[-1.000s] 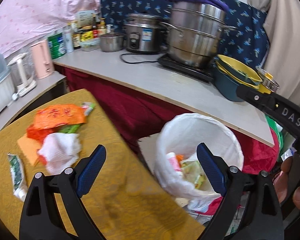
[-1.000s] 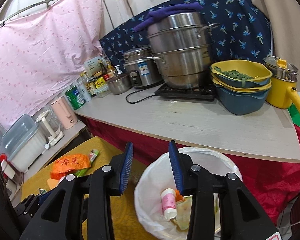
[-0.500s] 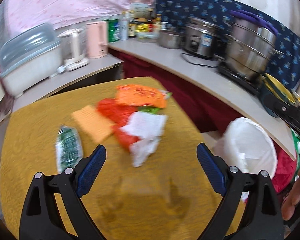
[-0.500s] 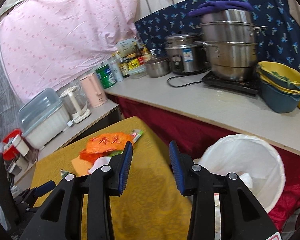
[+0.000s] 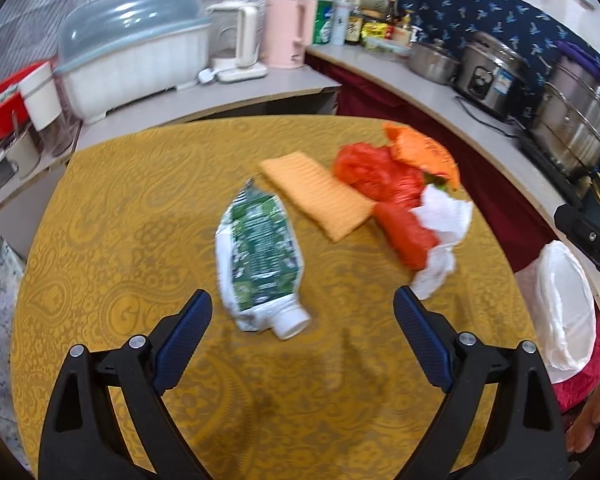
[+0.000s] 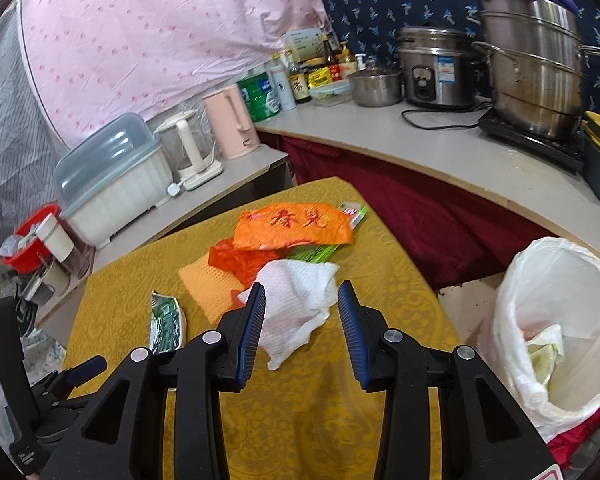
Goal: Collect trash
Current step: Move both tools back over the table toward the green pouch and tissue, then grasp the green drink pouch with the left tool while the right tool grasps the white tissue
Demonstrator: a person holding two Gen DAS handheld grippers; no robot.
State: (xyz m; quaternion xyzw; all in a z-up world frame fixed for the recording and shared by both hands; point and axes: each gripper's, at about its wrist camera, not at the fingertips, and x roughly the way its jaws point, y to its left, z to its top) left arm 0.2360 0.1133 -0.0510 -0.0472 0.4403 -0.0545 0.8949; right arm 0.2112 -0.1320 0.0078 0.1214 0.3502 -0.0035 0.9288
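On the yellow table (image 5: 140,208) lies a flattened green and white tube (image 5: 260,256) with a white cap. My left gripper (image 5: 302,320) is open and empty, just short of the tube's cap. Beside the tube lie an orange cloth (image 5: 320,196), red plastic (image 5: 384,184), an orange packet (image 5: 424,152) and a crumpled white tissue (image 5: 440,228). My right gripper (image 6: 302,322) is open and empty above the tissue (image 6: 300,304). The bin with its white bag (image 6: 556,320) stands right of the table and holds some trash.
A counter (image 6: 440,152) runs behind the table with a steel steamer (image 6: 532,68), rice cooker (image 6: 436,68), bottles, a pink kettle (image 6: 230,126) and a covered dish rack (image 6: 112,176). A red cloth (image 6: 420,220) hangs below the counter.
Both grippers swung left from the bin to the table. The left one now faces the green tube; the right one now faces the tissue and has opened wider.
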